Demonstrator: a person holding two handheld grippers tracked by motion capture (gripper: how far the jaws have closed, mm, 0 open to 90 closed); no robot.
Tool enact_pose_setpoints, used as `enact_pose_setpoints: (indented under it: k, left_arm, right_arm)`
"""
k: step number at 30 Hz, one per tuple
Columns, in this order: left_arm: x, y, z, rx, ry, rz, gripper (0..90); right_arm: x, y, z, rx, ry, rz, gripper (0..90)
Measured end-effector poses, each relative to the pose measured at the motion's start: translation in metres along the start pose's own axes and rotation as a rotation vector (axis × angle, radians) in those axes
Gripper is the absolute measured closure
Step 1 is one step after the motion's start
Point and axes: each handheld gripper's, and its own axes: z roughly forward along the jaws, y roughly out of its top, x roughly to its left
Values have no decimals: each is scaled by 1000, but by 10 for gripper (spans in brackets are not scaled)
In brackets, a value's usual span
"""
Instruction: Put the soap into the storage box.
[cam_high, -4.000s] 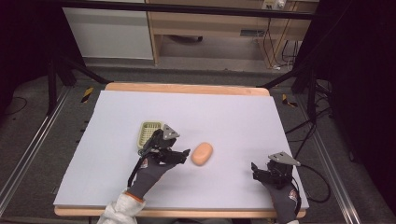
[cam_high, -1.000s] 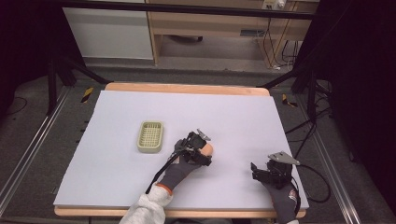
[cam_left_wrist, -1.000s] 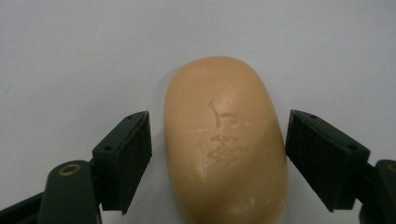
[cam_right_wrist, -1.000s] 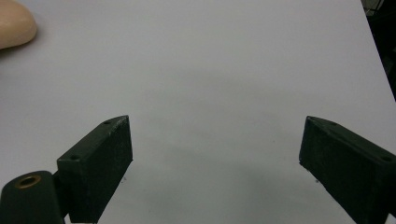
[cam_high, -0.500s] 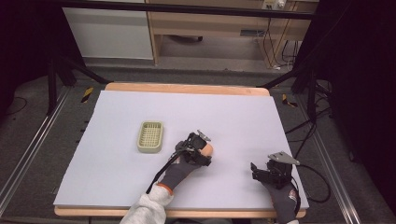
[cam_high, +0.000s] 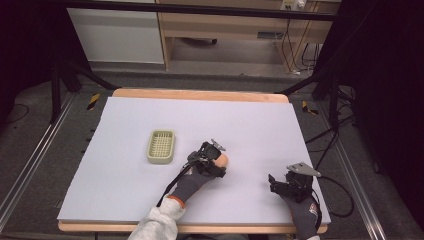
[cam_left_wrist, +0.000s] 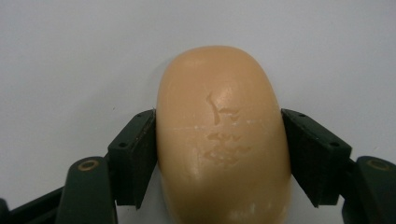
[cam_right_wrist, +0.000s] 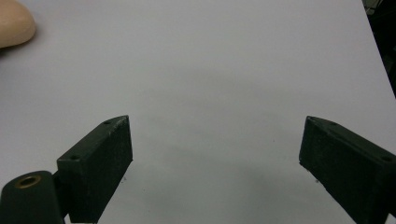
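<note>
1. Your left gripper (cam_left_wrist: 219, 154) clamps both jaws against the sides of the peach soap bar (cam_left_wrist: 223, 135), which lies on the table (cam_high: 250, 120) near its centre.
2. A green basket (cam_high: 161, 146) sits just left.
3. Your right gripper (cam_right_wrist: 215, 168) rests at near right, jaws wide apart, holding nothing.

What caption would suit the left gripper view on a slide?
Left gripper fingers closed on both sides of a peach soap bar on the white table.

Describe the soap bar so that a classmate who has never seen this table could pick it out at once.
Start at the white-covered table and find the pale green slotted tray left of centre. Just right of it, the left gripper has its jaws against both sides of the soap bar. It is a smooth, peach-coloured oval with characters stamped on top, unlike the ribbed tray.
</note>
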Motion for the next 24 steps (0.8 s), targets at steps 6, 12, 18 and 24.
enact_pose_setpoints:
  k: [6,12,18,24]
  left_arm:
    - [-1,0,0,-1,6,-3,304]
    - [0,0,-1,6,16,4,308]
    - [1,0,-7,-9,23,5,310]
    - [4,-3,-23,-32,16,10,311]
  right_arm:
    - [0,0,0,1,0,-1,99]
    - [0,0,0,1,-2,-1,98]
    - [0,0,0,2,-2,-1,99]
    - [0,0,0,2,-3,-2,98]
